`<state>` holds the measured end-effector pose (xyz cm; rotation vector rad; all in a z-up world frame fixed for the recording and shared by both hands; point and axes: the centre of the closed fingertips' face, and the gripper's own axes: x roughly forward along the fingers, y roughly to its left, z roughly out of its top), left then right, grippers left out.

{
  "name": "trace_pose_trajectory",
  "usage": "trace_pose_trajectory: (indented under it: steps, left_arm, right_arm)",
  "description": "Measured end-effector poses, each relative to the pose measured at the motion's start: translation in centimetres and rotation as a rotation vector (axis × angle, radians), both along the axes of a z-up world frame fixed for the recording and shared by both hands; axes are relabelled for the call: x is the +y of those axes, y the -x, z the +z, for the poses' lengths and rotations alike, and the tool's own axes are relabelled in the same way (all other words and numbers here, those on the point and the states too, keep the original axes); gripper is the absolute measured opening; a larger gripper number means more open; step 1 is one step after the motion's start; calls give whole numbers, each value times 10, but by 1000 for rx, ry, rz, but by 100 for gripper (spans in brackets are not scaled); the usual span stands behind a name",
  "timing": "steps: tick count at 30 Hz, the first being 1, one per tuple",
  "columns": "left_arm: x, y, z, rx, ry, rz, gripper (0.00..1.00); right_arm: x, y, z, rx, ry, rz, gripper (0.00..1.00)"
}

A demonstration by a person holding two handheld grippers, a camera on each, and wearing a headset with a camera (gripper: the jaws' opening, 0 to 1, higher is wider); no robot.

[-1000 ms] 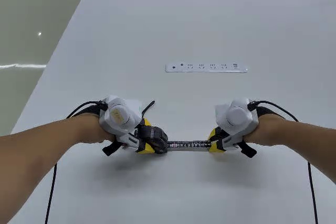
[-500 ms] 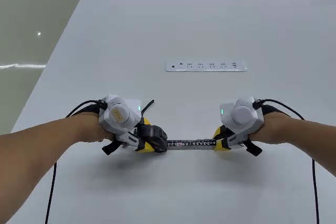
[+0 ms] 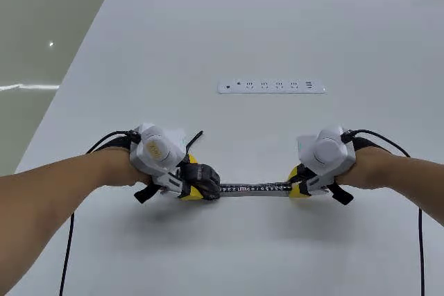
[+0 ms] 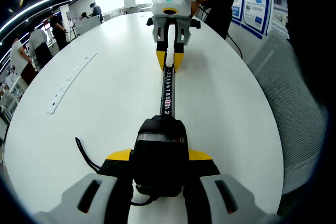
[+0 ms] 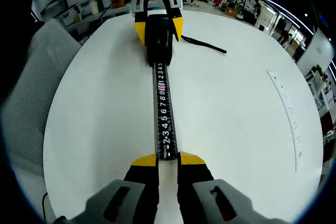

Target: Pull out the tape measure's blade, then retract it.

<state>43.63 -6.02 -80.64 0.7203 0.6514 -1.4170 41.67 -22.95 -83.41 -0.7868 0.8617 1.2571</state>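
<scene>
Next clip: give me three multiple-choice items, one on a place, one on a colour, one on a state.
1. The long white power strip lies: A on the white table; B on the floor; C on a chair.
2. The gripper fingertips are: A red; B yellow; C green.
3. The white numbered blade is: A fully retracted; B stretched from the black tape measure case to the right gripper; C snapped.
A, flat on the tabletop; B, yellow tips; B, left gripper clamps case, right pinches blade end.
</scene>
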Motion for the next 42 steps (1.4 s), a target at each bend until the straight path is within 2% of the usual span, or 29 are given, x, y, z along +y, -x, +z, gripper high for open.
trace_pose_trajectory:
  steps: [31, 42]
  left_arm:
    - [1, 1, 1, 0, -9, -11, 32]
    - [0, 1, 0, -1, -9, -10, 32]
  right_arm:
    - [-38, 3, 0, 1, 18, -20, 11]
    - [-46, 4, 0, 6, 25, -23, 11]
